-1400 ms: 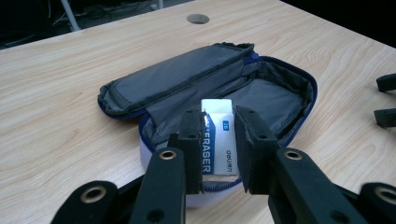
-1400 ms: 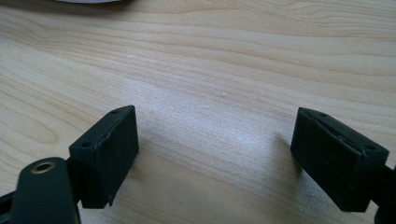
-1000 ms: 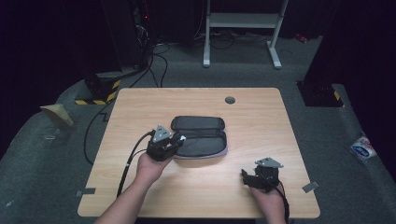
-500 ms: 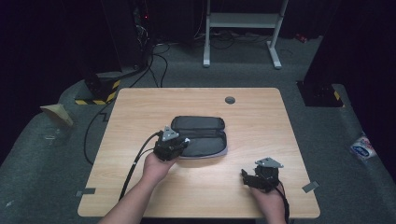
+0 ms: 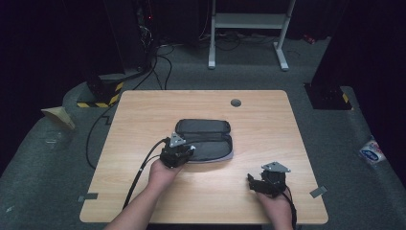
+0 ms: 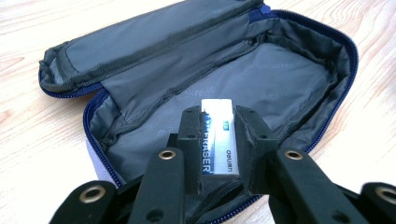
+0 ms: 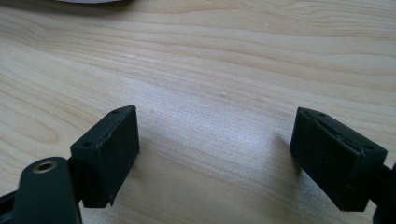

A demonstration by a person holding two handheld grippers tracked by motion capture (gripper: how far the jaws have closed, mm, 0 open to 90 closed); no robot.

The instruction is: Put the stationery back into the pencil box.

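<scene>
2 grippers at work over a light wooden table [image 5: 143, 191], seen from the high view. Left gripper [image 5: 176, 152] at the middle of that frame, held in the left hand [image 5: 163, 173], poised at the near left end of an open pencil case [image 5: 210, 143]. Right gripper [image 5: 268, 181] at the lower right of the frame, well apart from the case, gripped by the right hand [image 5: 275, 208].

Seen along the left gripper [image 6: 219, 140]: jaws clamped on a white eraser [image 6: 218, 140], pressing on its 2 long sides. Printed sleeve with dark lettering readable on the eraser, its plain white end sticking out beyond the jaw tips toward the top of the frame. Eraser held over the grey lining of the pencil case [image 6: 280, 79], at the lower middle of the frame; whether touching the lining or just above it, cannot tell. Case lying unzipped, blue zipper running round its rim, lid flap folded back toward the upper left, 1 flat inner pocket along the fold.

Seen along the right gripper [image 7: 215, 154]: jaws standing wide apart, 1 at the lower left and 1 at the lower right, bare wood grain of the table [image 7: 224, 70] between them.

1 small round dark grommet [image 5: 235, 102] near the far edge of the table, above the case in the high view.
</scene>
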